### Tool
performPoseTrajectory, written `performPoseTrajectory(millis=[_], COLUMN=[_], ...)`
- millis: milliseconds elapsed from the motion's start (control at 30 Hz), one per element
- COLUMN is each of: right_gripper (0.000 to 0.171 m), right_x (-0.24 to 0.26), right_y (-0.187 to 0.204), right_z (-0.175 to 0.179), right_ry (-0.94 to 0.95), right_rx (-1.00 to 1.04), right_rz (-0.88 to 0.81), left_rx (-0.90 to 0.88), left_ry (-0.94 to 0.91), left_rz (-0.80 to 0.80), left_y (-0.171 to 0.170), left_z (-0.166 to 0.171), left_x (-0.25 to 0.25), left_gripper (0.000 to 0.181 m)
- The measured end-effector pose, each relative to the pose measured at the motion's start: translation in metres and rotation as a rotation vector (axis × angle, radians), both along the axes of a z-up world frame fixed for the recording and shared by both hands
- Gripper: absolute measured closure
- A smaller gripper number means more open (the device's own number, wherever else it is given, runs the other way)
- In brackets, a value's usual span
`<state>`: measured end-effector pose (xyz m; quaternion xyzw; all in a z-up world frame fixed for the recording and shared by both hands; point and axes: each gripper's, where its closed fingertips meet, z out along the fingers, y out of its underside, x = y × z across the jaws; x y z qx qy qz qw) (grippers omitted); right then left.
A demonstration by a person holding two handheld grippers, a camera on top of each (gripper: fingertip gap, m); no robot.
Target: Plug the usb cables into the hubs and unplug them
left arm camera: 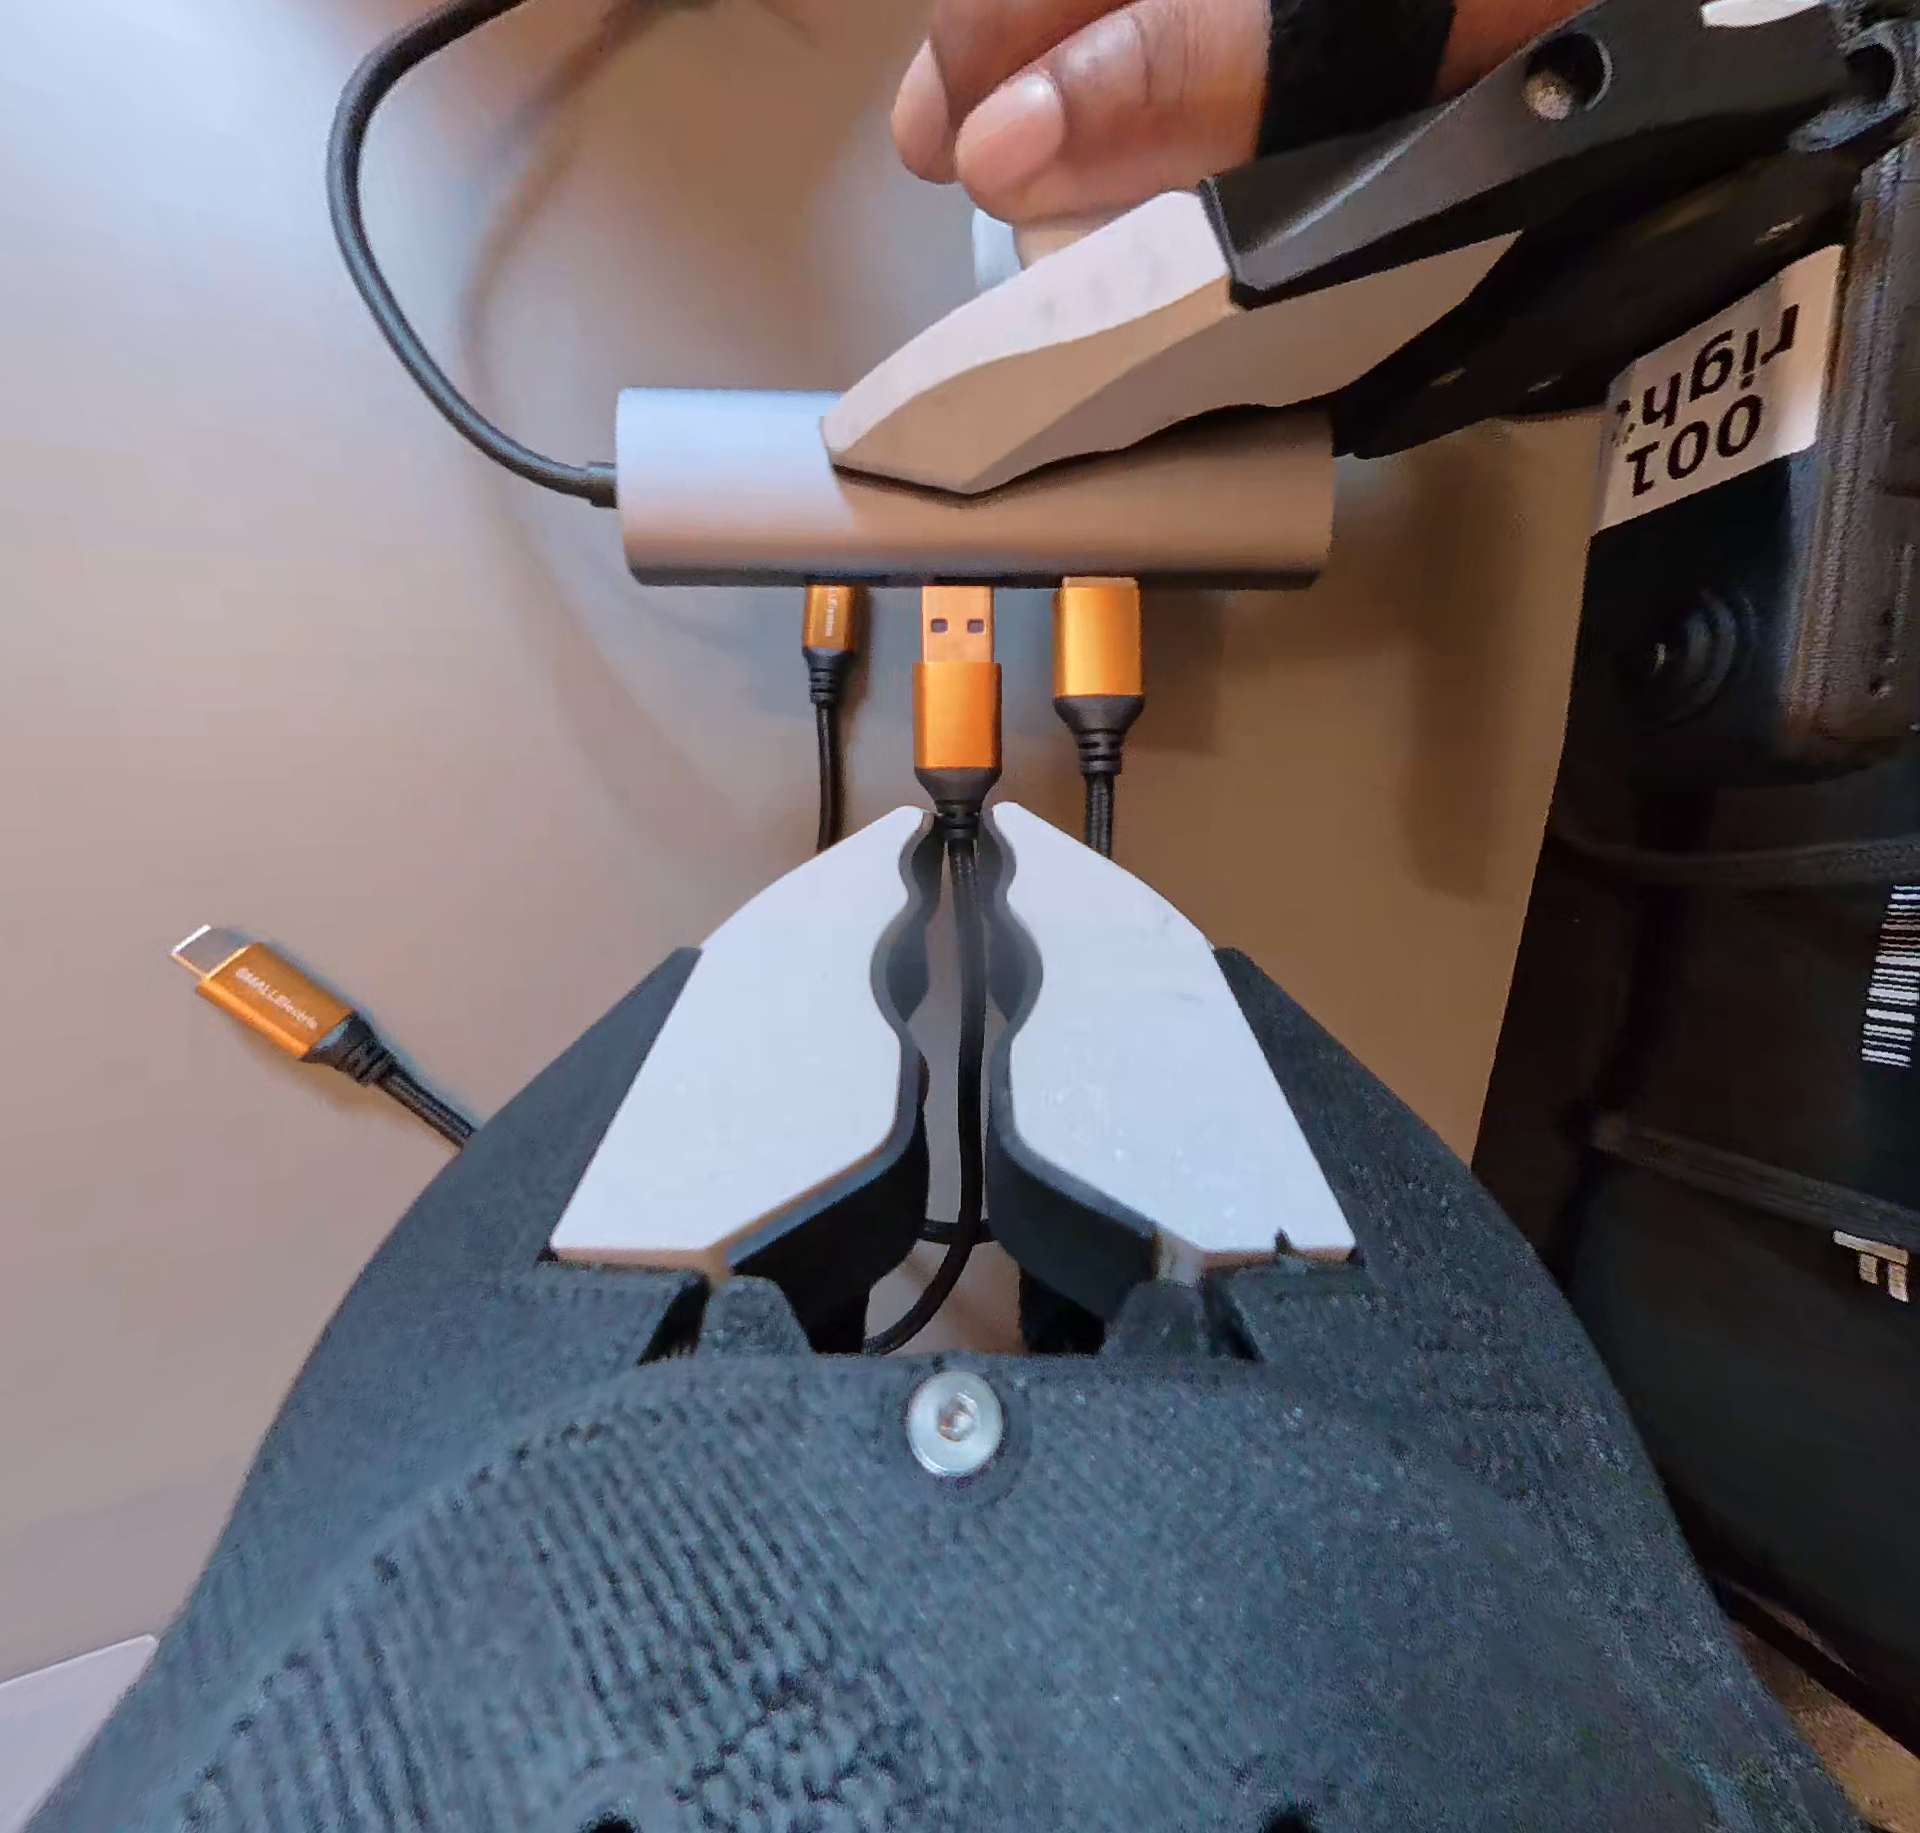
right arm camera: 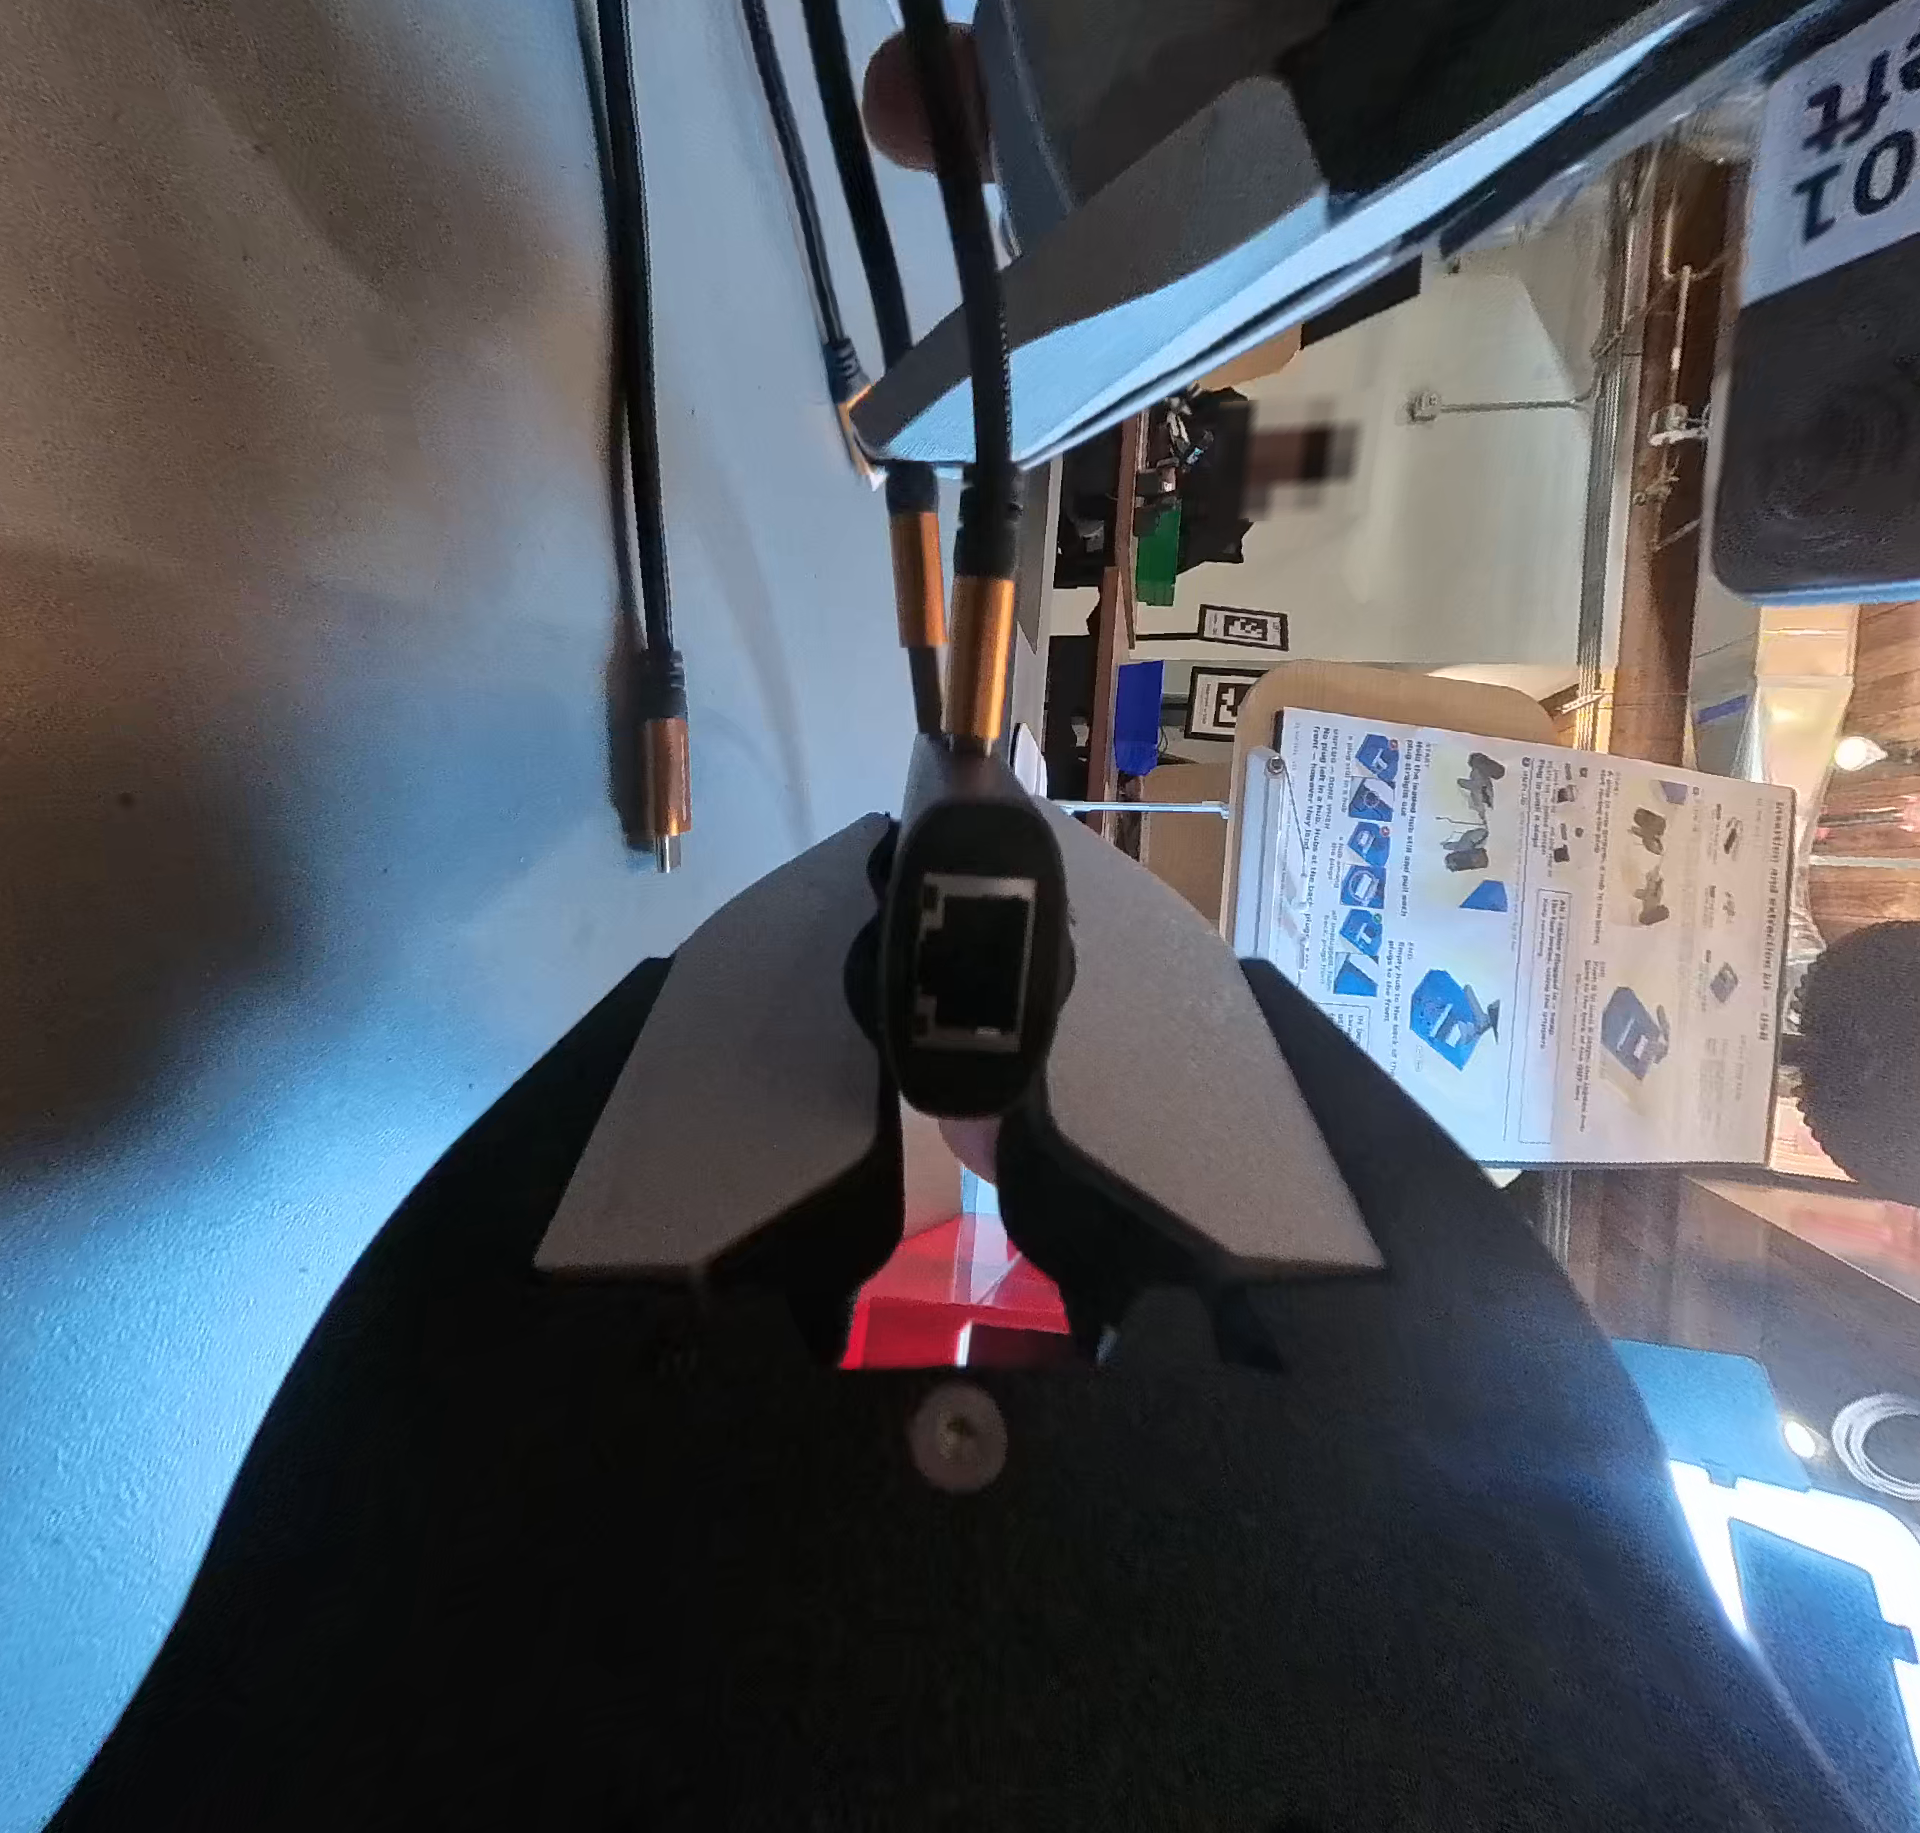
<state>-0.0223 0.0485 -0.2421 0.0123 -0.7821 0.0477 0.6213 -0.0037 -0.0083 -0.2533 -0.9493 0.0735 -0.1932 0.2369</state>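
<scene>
Where left gripper (left arm camera: 957,827) pinches cable (left arm camera: 964,962): hub (left arm camera: 727,495) ahead.

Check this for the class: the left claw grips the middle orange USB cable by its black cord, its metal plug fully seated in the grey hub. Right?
Not quite. In the left wrist view the middle orange USB cable's metal plug is mostly exposed below the grey aluminium hub, not fully seated. The left claw does grip its black cord.

Soft daylight — blurred, warped edges
</scene>
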Motion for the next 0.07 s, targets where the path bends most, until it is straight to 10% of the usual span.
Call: performPoseTrajectory(millis=[33,67], right_gripper=[0.154,0.154], right_x=[0.0001,0.0002], right_y=[0.0004,0.0004], right_z=[-0.0001,0.0001], right_ry=[0.001,0.002], right_rx=[0.004,0.006], right_rz=[0.002,0.005], left_rx=[-0.004,-0.004], left_ry=[-0.002,-0.001], left_rz=[-0.003,-0.005], left_y=[0.0001,-0.0001], left_z=[0.0007,0.0016], left_x=[0.0013,0.0020], left_gripper=[0.175,0.175])
